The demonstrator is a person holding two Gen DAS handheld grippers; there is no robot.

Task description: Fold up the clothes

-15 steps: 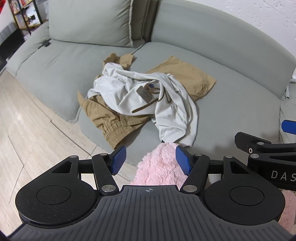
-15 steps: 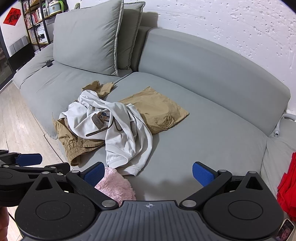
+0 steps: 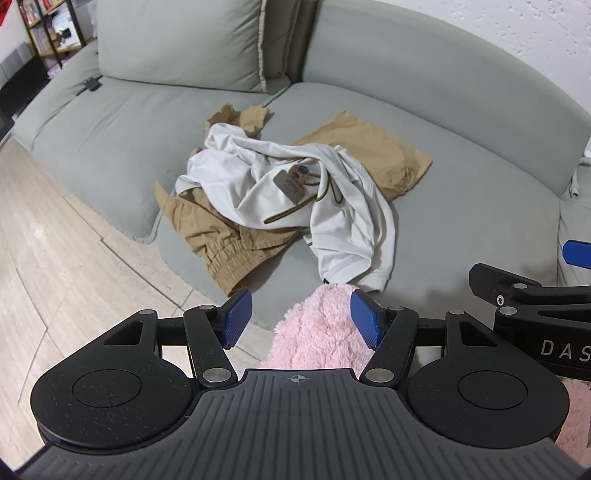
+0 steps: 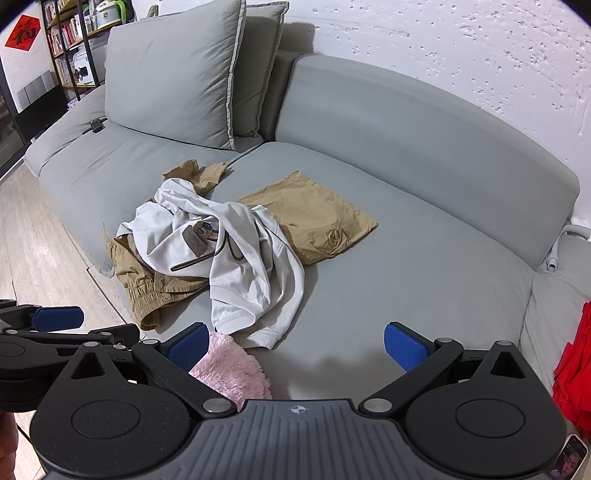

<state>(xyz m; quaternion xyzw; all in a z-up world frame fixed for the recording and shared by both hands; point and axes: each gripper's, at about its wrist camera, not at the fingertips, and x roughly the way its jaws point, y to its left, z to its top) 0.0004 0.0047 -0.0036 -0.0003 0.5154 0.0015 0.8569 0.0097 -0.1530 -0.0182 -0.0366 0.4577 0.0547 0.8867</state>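
A crumpled white garment (image 3: 295,192) (image 4: 236,251) with a tag lies on the grey sofa, on top of tan trousers (image 3: 218,236) (image 4: 147,291). A flat tan piece (image 3: 373,155) (image 4: 314,221) lies beside it. A fluffy pink garment (image 3: 317,332) (image 4: 232,369) lies at the sofa's front edge. My left gripper (image 3: 301,317) is open, its jaws on either side of the pink garment's end. My right gripper (image 4: 295,343) is open wide and empty, over bare sofa just right of the pink garment.
The sofa seat (image 4: 406,295) has large back cushions (image 4: 170,74) on the left. Pale floor (image 3: 55,258) runs along the sofa's front. A red cloth (image 4: 572,369) lies at the far right. Shelves (image 4: 66,33) stand at the back left.
Both views have shifted slightly; the grippers stay open and the clothes have not moved.
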